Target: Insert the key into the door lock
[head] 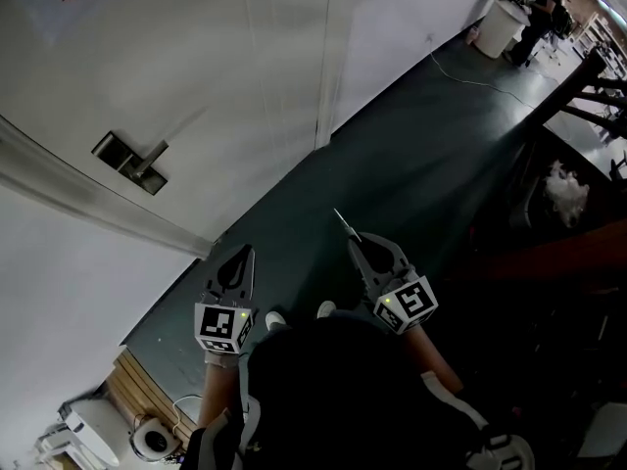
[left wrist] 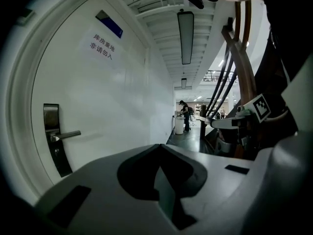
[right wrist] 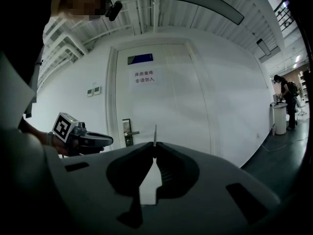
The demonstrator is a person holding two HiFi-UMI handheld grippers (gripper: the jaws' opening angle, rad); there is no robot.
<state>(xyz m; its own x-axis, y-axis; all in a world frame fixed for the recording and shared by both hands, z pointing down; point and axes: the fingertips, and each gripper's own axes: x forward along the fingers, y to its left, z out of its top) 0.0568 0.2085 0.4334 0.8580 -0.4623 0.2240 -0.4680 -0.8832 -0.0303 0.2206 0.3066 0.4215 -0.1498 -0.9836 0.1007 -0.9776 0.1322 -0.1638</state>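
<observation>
A white door (head: 196, 76) carries a dark lock plate with a lever handle (head: 131, 162), also seen as the lock (left wrist: 53, 137) and the lock (right wrist: 127, 132). My right gripper (head: 357, 240) is shut on a thin silver key (head: 342, 222), whose blade (right wrist: 155, 134) sticks up past the jaw tips and is well short of the door. My left gripper (head: 236, 259) hangs beside it with its jaws closed and nothing between them (left wrist: 159, 146). Both grippers are some way from the lock.
A dark green floor (head: 421, 135) runs along the white wall to the right. A black rack frame (head: 578, 86) stands on the right. Far down the hall a person (head: 534, 8) stands by a white bin (head: 502, 25). A wooden item and cables (head: 147, 409) lie behind.
</observation>
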